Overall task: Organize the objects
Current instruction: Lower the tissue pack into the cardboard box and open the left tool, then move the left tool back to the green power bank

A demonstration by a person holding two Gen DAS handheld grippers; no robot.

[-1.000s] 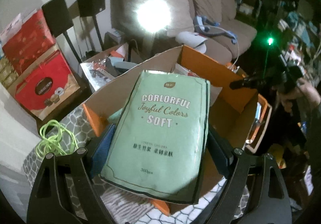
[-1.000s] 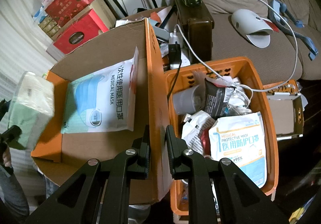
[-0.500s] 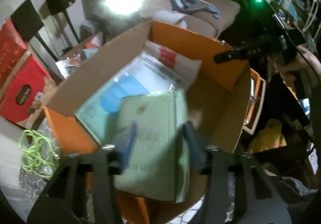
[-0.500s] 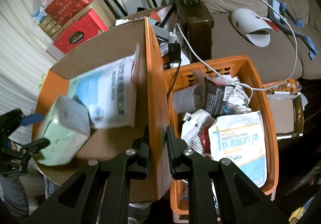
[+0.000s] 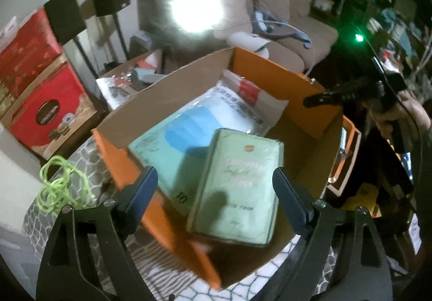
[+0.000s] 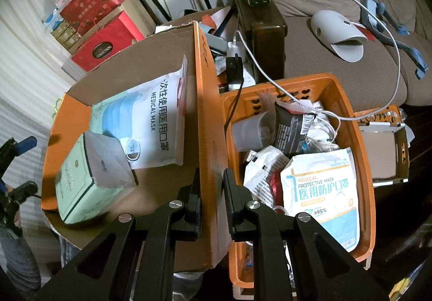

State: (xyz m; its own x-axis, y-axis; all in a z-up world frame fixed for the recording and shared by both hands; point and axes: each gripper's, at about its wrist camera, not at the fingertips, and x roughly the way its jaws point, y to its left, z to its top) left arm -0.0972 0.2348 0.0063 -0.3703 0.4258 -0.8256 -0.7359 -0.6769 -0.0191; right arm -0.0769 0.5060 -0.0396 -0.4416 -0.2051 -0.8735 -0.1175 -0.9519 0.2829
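The gold lettering on the green soft tissue pack (image 5: pixel 237 187) is smeared by blur in the left wrist view. That pack covers the lower corner of the white-and-blue medical mask bag (image 5: pixel 189 133). A white glare (image 5: pixel 198 9) blots the brown fabric sofa (image 5: pixel 283 1) at upper centre.

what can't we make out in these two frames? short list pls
- Left wrist: lettering on the green tissue pack in the cardboard box is motion-blurred, unreadable.
- Left wrist: lamp glare washes out the sofa back.
- Right wrist: bottom of the orange basket is buried under mask packs.
- Right wrist: the box wall sits between the right gripper fingers; actual contact unclear.
- Right wrist: left gripper is cut off by the frame edge.
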